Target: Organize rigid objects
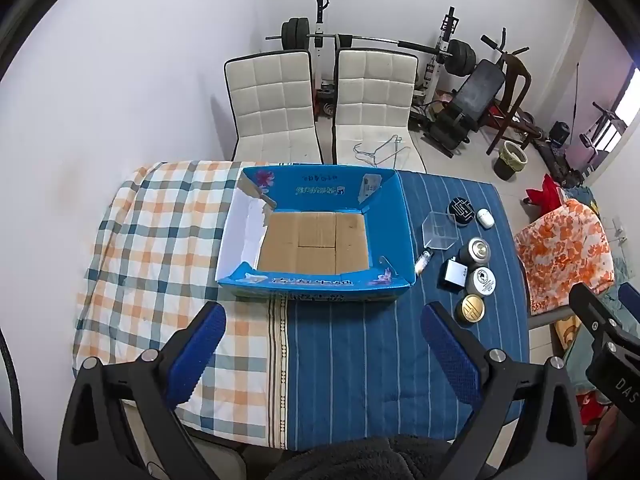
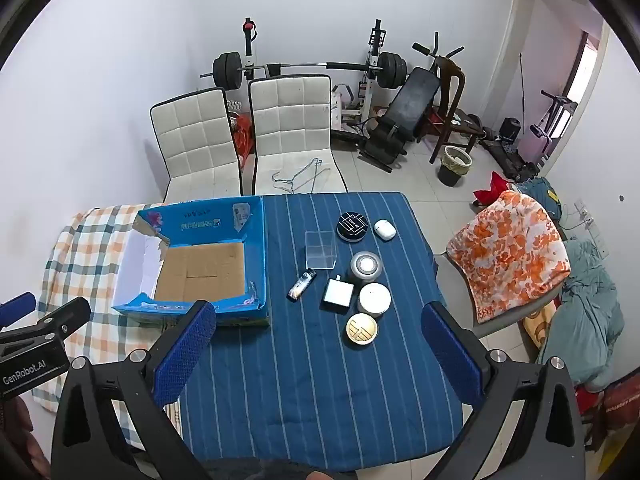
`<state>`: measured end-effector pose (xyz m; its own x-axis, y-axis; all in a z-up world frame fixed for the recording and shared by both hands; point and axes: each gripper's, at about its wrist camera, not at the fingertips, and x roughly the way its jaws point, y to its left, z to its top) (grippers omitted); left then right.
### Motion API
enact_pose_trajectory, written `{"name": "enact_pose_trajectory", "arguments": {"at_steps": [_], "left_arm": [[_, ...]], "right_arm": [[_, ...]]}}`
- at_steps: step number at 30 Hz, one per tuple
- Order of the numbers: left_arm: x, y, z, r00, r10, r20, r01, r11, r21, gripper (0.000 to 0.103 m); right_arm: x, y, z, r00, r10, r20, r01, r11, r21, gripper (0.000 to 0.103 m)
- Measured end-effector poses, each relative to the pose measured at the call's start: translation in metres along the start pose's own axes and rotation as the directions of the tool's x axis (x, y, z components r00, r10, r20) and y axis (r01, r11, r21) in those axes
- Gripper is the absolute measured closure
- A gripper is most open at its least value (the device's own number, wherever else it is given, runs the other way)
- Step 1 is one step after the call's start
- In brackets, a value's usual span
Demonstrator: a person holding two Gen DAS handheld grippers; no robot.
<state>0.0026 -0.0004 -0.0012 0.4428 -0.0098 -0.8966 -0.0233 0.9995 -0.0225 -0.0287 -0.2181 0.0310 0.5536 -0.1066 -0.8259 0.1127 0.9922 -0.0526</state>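
Left wrist view: our left gripper hangs jaws apart, empty, facing the blue box, which holds nothing yet. All loose items sit right of the box on the striped cloth; the gold-lid tin is nearest the right finger. Right wrist view: our right gripper is also spread and empty, aimed at the cluster right of the box: gold-lid tin dead ahead, white tin behind it. The small bottle lies nearest the box, long axis diagonal. We judge the right hand is nearer.
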Motion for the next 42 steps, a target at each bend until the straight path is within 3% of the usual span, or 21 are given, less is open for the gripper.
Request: {"name": "enact_pose_trajectory", "arguments": {"at_steps": [24, 42], "left_arm": [[-0.015, 0.002, 0.010, 0.998, 0.006, 0.067, -0.007, 1.000, 0.013, 0.003], [-0.016, 0.002, 0.011, 0.998, 0.000, 0.067, -0.001, 1.000, 0.012, 0.003]], "right_arm": [[-0.005, 0.006, 0.004, 0.999, -0.003, 0.040, 0.004, 1.000, -0.013, 0.000], [-0.014, 0.004, 0.001, 0.998, -0.021, 0.061, 0.022, 1.000, -0.011, 0.000]]}}
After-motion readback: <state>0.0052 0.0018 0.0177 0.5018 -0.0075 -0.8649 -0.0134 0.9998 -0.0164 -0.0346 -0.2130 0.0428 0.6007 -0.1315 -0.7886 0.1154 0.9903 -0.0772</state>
